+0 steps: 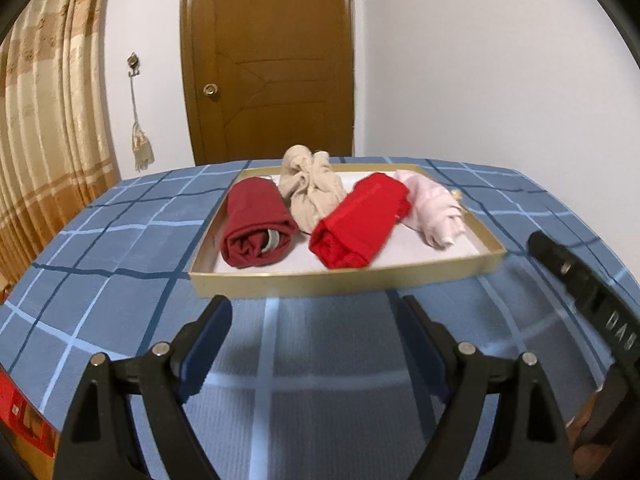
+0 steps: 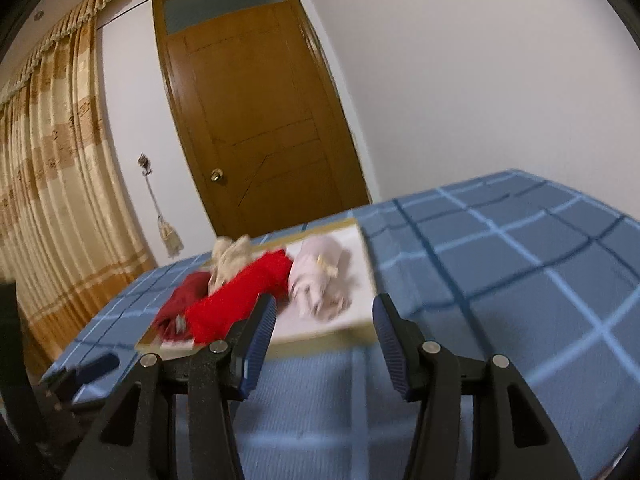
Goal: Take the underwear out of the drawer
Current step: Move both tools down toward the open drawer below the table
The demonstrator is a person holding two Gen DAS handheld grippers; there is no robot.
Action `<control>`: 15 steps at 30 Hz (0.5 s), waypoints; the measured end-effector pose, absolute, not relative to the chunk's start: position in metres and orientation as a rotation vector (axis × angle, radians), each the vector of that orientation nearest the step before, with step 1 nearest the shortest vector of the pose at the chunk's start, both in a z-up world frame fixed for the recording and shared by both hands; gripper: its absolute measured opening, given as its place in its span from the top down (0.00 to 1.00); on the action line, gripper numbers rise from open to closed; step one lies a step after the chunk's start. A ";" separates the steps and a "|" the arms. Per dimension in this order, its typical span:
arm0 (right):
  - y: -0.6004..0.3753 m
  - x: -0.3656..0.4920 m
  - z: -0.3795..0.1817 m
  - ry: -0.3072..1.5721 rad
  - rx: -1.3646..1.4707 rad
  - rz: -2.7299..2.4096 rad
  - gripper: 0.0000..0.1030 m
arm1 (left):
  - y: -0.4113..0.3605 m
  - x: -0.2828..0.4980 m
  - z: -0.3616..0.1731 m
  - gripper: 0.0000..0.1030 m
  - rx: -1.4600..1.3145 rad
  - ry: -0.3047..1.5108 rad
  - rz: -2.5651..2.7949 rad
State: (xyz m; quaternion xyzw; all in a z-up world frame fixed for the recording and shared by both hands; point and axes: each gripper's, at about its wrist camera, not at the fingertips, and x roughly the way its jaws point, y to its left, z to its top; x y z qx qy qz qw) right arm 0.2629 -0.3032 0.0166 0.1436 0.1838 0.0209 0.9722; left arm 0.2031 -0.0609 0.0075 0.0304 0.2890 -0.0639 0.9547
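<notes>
Underwear sits rolled in a shallow gold-rimmed tray (image 1: pixel 344 280) on the blue checked cloth (image 1: pixel 120 240). That tray reads as the "drawer" here. Four rolls lie side by side: dark red roll (image 1: pixel 256 228), beige bundle (image 1: pixel 312 192), bright red roll (image 1: pixel 360 220), pink roll (image 1: pixel 432 208). Rolled and laid in a row, each one offers a clean end toward you, so a single pinch should lift one without dragging its neighbour. That's my guess at the layout.

Your left gripper (image 1: pixel 316 320) has its jaws wide apart with nothing between them, short of the tray's near wall and roughly centred on the gap between the two red rolls. Your right gripper (image 2: pixel 324 316) is about half open, also empty, lined up toward the pink roll (image 2: pixel 320 276) and the tray's right end. Neither one touches any cloth yet. Looks like an approach with each hand covering its own side.

View differences:
- Left wrist view is sharp and shows all four rolls, the whole tray outline, and one finger of your right gripper at the right edge.
- Right wrist view is blurred and tilted; the bright red roll (image 2: pixel 236 300) hides most of the dark red one. It does show the door's (image 2: pixel 256 112) top glass panel and the curtain (image 2: pixel 52 180) valance, which the left view crops.
</notes>
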 end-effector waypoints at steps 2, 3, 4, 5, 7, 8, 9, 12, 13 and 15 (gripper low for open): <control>-0.300 0.253 0.012 0.383 0.294 0.048 0.48 | -0.060 0.194 0.009 0.13 0.070 0.580 -0.141; -0.299 0.246 0.010 0.390 0.300 0.051 0.48 | -0.060 0.187 0.009 0.12 0.078 0.574 -0.145; -0.299 0.241 0.009 0.392 0.307 0.056 0.48 | -0.060 0.183 0.009 0.10 0.082 0.571 -0.148; -0.299 0.236 0.008 0.394 0.314 0.062 0.48 | -0.058 0.179 0.010 0.08 0.084 0.569 -0.150; -0.299 0.223 0.008 0.397 0.311 0.065 0.48 | -0.057 0.168 0.010 0.06 0.088 0.561 -0.161; -0.299 0.219 0.008 0.396 0.309 0.066 0.48 | -0.057 0.165 0.009 0.04 0.093 0.559 -0.163; -0.297 0.212 0.008 0.393 0.304 0.069 0.48 | -0.057 0.161 0.009 0.03 0.101 0.559 -0.164; -0.292 0.197 0.009 0.395 0.288 0.083 0.48 | -0.058 0.151 0.007 0.03 0.123 0.569 -0.170; -0.290 0.193 0.009 0.397 0.285 0.090 0.48 | -0.058 0.147 0.006 0.03 0.128 0.579 -0.172; -0.287 0.184 0.009 0.404 0.280 0.103 0.48 | -0.058 0.141 0.003 0.03 0.133 0.591 -0.179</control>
